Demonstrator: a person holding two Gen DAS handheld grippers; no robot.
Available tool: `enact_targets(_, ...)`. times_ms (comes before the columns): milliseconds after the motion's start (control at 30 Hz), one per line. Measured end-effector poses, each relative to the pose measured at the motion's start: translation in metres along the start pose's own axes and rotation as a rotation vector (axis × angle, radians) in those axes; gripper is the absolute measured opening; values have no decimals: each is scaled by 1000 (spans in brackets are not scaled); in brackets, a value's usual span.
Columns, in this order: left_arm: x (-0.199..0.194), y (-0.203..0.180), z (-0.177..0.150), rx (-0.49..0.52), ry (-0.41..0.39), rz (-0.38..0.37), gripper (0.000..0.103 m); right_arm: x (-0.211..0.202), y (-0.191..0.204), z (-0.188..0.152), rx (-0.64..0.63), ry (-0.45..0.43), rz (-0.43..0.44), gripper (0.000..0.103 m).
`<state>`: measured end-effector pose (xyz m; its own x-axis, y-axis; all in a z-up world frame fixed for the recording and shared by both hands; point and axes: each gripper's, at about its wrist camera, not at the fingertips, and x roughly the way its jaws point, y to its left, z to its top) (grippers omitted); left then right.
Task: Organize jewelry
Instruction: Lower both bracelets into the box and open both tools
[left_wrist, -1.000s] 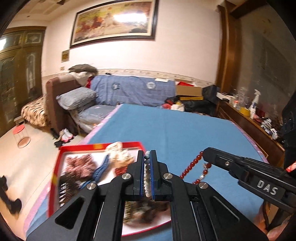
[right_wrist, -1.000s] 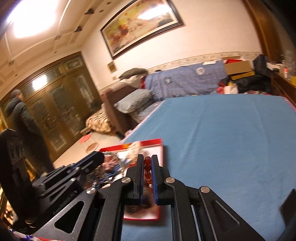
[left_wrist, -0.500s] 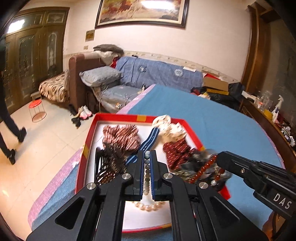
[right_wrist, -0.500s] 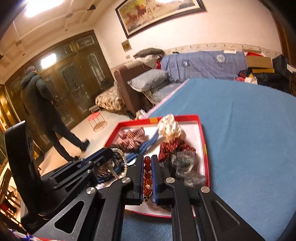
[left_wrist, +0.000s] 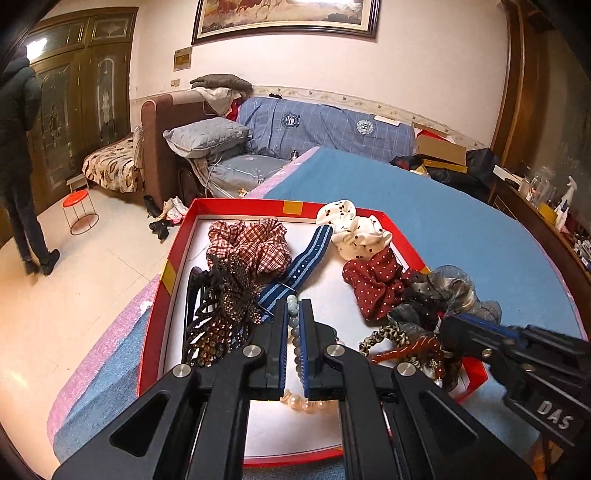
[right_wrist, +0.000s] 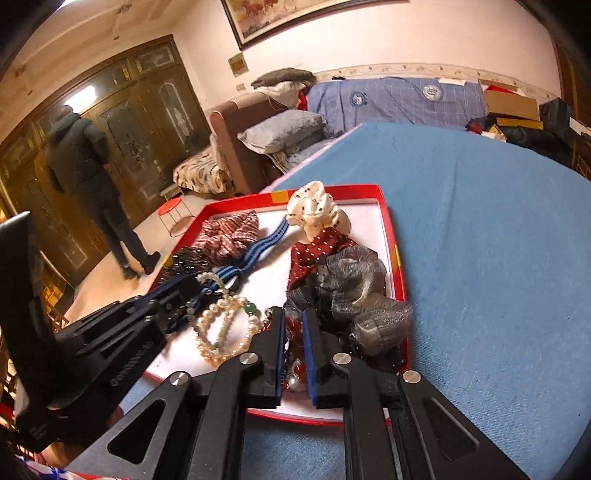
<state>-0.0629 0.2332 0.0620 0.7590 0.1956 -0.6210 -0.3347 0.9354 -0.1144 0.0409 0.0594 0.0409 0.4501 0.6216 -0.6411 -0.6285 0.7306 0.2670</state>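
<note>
A red-rimmed tray (left_wrist: 177, 243) (right_wrist: 391, 236) with a white floor lies on the blue table. It holds scrunchies, a blue striped band (left_wrist: 306, 254), black hair clips (left_wrist: 218, 314) and beads. My left gripper (left_wrist: 293, 314) is shut on a pale bead bracelet (left_wrist: 293, 332) low over the tray; its pearl loops (right_wrist: 221, 325) rest on the tray floor. My right gripper (right_wrist: 293, 325) is shut on a red bead bracelet (right_wrist: 293, 332) over the tray's near right part, beside a grey scrunchie (right_wrist: 354, 288).
The blue tablecloth (right_wrist: 480, 240) spreads to the right and behind the tray. The table's left edge drops to the floor. A person (right_wrist: 92, 192) stands by the wooden doors at the far left. A sofa (left_wrist: 325, 129) is behind.
Both grippers have tilted down and moved over the tray with their bracelets. The pearl loops now touch the tray floor. The person at the left has walked farther away.
</note>
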Motion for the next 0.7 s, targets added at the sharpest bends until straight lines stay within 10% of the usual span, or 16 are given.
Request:
enact_targets(233, -10, -4, -2, 13, -12, 3, 5, -27, 4, -1, 2, -47, 24, 17)
enact_targets(400, -26, -7, -5, 17, -27, 0, 8, -54, 7, -9, 6, -91, 17, 41)
enact_targets(533, -46, -14, -14, 36, -73, -8, 41, -81, 10, -22, 17, -131, -30, 57)
enact_targets(700, -79, -23, -30, 45, -105, -92, 56, -117, 20, -50, 15, -173, -154, 70)
